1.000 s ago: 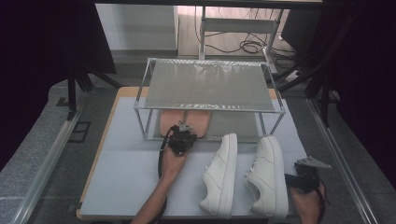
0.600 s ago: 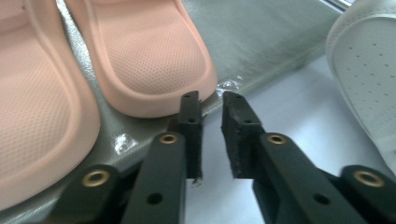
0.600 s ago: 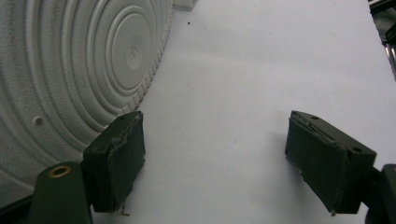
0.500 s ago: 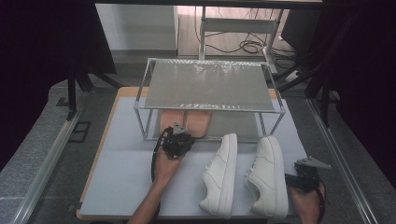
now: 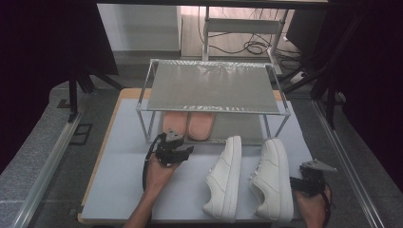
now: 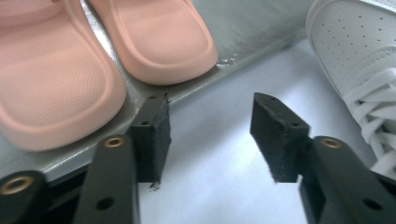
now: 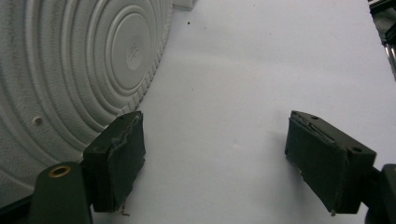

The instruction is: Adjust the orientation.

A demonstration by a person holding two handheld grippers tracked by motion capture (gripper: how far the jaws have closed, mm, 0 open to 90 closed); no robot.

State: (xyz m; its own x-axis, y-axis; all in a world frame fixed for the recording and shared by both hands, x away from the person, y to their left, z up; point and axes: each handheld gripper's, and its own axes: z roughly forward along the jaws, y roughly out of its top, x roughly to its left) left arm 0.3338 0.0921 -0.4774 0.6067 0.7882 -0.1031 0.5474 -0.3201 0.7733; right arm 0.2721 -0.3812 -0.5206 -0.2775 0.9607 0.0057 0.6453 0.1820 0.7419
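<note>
My left fingers [image 6: 210,135] have just been opening, empty, backing off the pink slippers [image 5: 187,124] now shelved; right fingers [image 7: 224,163] wide, empty, beside the white sneakers [image 5: 247,178].

Matt foam, perforated leather-like white, shiny metal

The pink slippers [image 6: 56,79] look like soft matt foam with a fine pebbled grain; the shelf [image 5: 214,85] is silvery metal with a dull sheen. The left sneaker [image 6: 359,51] shows smooth white perforated uppers and woven laces, the right sneaker [image 7: 70,70] a ribbed rubbery sole. The surface [image 7: 261,70] is matt and paper-smooth; the left tool [image 6: 210,126] pads are rough black rubber.
</note>
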